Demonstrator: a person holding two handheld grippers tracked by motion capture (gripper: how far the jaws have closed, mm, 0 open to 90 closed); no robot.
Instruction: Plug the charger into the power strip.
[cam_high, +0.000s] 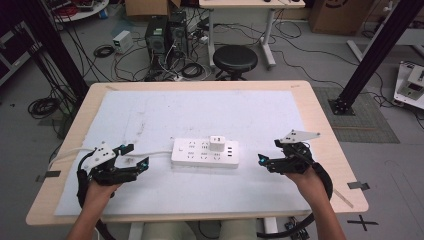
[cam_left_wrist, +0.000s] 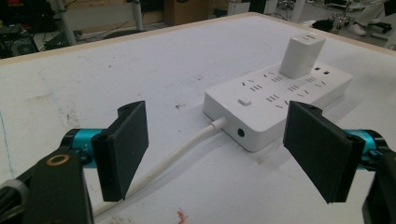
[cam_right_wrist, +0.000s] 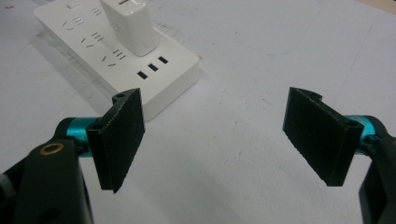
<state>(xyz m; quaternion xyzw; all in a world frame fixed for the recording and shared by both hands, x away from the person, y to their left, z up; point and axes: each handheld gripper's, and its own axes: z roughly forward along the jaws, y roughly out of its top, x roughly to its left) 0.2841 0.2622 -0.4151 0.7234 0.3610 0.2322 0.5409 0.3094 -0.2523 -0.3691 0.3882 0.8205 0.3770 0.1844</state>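
White power strip (cam_high: 205, 153) sits mid-frame in the high view, slightly below centre, flat on the white mat (cam_high: 200, 115) that covers the wooden table (cam_high: 320, 120). White charger block (cam_high: 217, 142) is plugged into its top face, upright, toward the strip's right half. The strip's white cable (cam_high: 155, 153) runs off its left end toward the left of the frame.

Left gripper (cam_high: 134, 156) at lower left of the high view, held in the person's left hand (cam_high: 97, 192), just beside the strip's left end, not touching it. Jaws wide open, nothing between the pads. In the left gripper view the strip (cam_left_wrist: 275, 95) fills the upper right, the charger (cam_left_wrist: 301, 55) stands on it, and the cable (cam_left_wrist: 173, 158) passes through the gap between the two jaws on the mat.

Right gripper (cam_high: 265, 160) at lower right of the high view, in the right hand (cam_high: 312, 182), near the strip's right end with a clear gap of mat between. Jaws also wide open and empty. In the right gripper view the strip (cam_right_wrist: 116, 56) sits upper left with the charger (cam_right_wrist: 128, 25) at the top edge; bare mat (cam_right_wrist: 224, 140) between the jaws.

Black stool (cam_high: 235, 59) on the floor past the table's far edge, top centre.
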